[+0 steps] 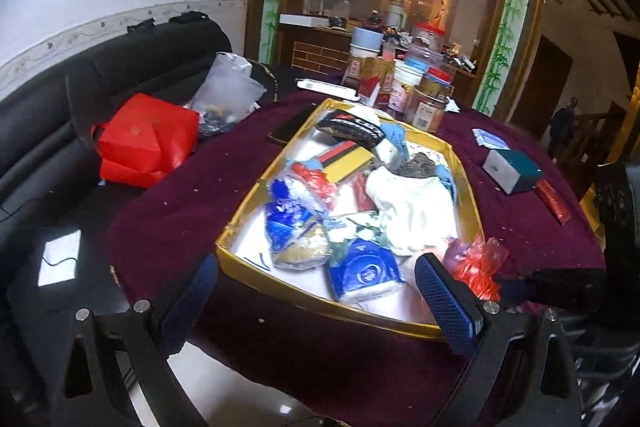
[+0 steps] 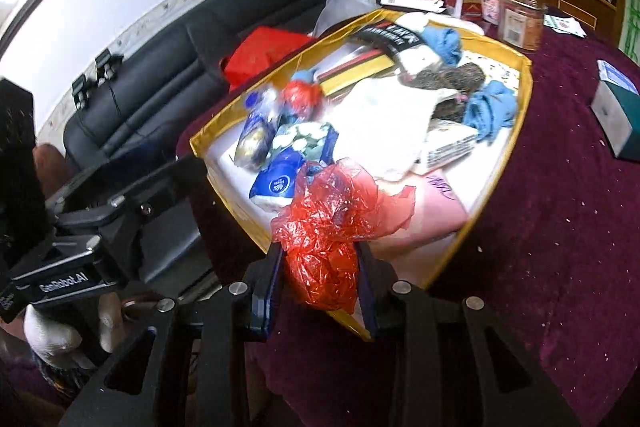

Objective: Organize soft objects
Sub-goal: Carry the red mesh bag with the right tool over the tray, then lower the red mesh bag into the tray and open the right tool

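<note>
Right now my right gripper (image 2: 320, 281) is clamped on a crumpled red plastic bag (image 2: 332, 223), the thin film bunched between the two pads and spilling up over the near edge of the gold-rimmed box (image 2: 524, 95). From my left wrist view the same red bag (image 1: 478, 265) shows at the box's near right corner. My left gripper (image 1: 316, 301) holds nothing; its blue-padded fingers (image 1: 446, 301) stand wide apart just above the near rim of the box.

Inside the box lies a jumble of soft things: a blue tissue pack (image 1: 364, 277) at the near side, a white cloth (image 1: 416, 209) towards the right, a light blue cloth (image 2: 490, 107) beside a dark knitted piece (image 2: 452, 79) at the far right, and a black band with white lettering (image 1: 352, 129) at the far end. The box sits on a dark purple tablecloth (image 1: 168, 219). To the left, off the table, a red paper bag (image 1: 148, 143) rests on a black sofa (image 1: 48, 119). Jars and cartons (image 1: 416, 87) crowd the far side of the table, and a small teal box (image 1: 514, 171) sits on the right.
</note>
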Tool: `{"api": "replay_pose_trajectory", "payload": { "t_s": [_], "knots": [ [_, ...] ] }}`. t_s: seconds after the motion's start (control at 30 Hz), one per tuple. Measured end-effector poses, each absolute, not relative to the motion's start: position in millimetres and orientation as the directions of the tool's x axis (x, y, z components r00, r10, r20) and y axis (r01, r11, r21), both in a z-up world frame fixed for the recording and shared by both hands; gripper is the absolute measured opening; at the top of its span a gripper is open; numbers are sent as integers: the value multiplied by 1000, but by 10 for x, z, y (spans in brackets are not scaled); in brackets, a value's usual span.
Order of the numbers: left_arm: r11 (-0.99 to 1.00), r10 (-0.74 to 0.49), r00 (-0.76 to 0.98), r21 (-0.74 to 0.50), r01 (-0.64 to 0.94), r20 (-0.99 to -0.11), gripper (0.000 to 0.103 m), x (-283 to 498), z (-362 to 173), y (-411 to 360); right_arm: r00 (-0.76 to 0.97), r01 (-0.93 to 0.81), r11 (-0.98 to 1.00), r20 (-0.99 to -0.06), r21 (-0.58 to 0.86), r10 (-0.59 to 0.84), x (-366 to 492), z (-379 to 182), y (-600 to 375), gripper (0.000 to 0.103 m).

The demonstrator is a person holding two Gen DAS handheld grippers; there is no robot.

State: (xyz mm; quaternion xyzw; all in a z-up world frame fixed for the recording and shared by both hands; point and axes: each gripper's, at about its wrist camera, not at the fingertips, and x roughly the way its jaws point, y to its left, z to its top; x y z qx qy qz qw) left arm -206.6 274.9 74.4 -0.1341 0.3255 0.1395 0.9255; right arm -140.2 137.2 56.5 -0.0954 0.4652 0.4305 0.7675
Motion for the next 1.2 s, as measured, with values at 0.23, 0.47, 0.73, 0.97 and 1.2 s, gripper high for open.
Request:
{"api": "replay_pose_trajectory", "payload": {
  "t_s": [0.23, 0.47, 0.73, 0.97, 1.2],
  "knots": [
    [918, 240, 733, -97, -385, -637, 101, -2080, 748, 2759, 194, -747, 619, -809, 245, 555, -1371, 524, 1411, 32],
    [918, 248, 721, -79, -388, -647, 101, -2074, 717, 2758, 217, -742, 641, -836, 195, 505, -1350, 443, 1465, 32],
    [921, 237, 717, -83, -381, -655, 101, -2073, 700, 2742, 262, -729, 670, -845, 143, 466, -1295, 417, 1465, 32],
    [926, 229, 714, -78, -369, -662, 101, -2078, 672, 2696, 289, -705, 698, -847, 125, 445, -1188, 413, 1432, 32],
    [926, 229, 709, -75, -369, -668, 101, -2084, 657, 2690, 316, -685, 720, -847, 109, 428, -1084, 402, 1443, 32]
  ]
}}
